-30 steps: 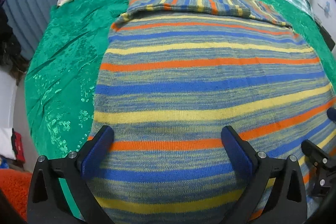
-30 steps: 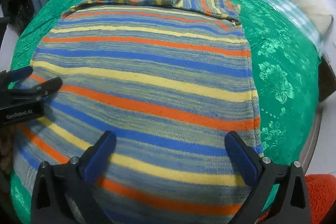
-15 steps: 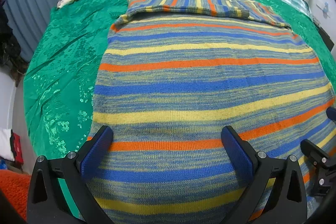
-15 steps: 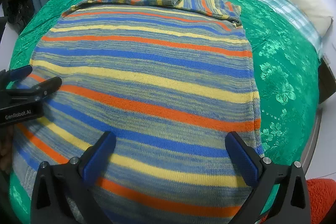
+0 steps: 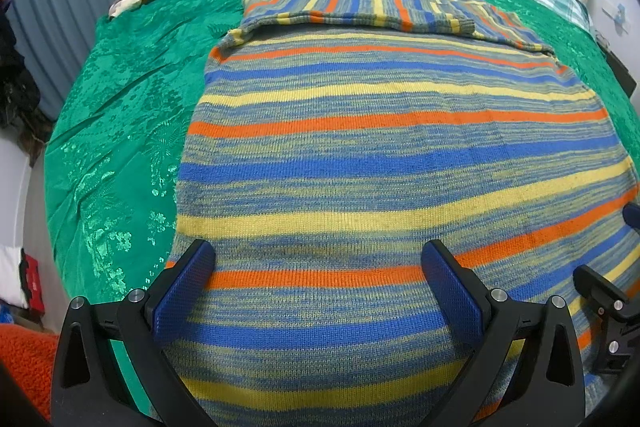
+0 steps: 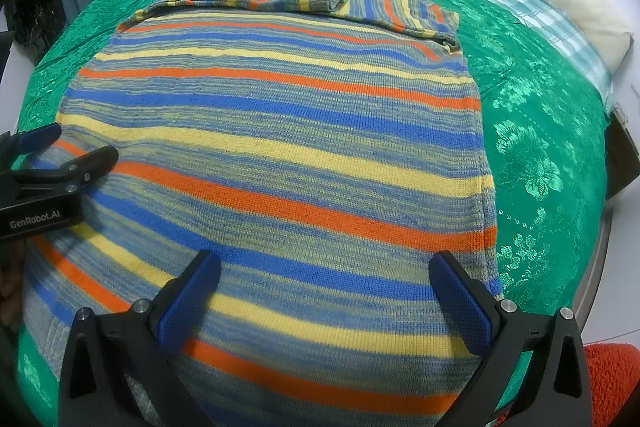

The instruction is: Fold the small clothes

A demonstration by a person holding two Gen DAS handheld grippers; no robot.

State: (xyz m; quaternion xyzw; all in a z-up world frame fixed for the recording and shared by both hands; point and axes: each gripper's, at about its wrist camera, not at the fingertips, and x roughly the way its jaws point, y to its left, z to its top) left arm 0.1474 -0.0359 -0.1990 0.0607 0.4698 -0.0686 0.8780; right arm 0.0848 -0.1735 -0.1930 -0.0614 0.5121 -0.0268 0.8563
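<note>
Green bedspread, one striped sweater flat, left gripper and right gripper both spread wide, empty

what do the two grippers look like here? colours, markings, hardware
Both match: black plastic frames with triangular cut-outs, silver screw heads at the finger joints, and blue textured pads on the inner faces of the two fingers. Left gripper and right gripper show the same build. The left gripper's body, seen from the right wrist view, carries white "GenRobot.AI" lettering. No cables or sleeves are visible.
</note>
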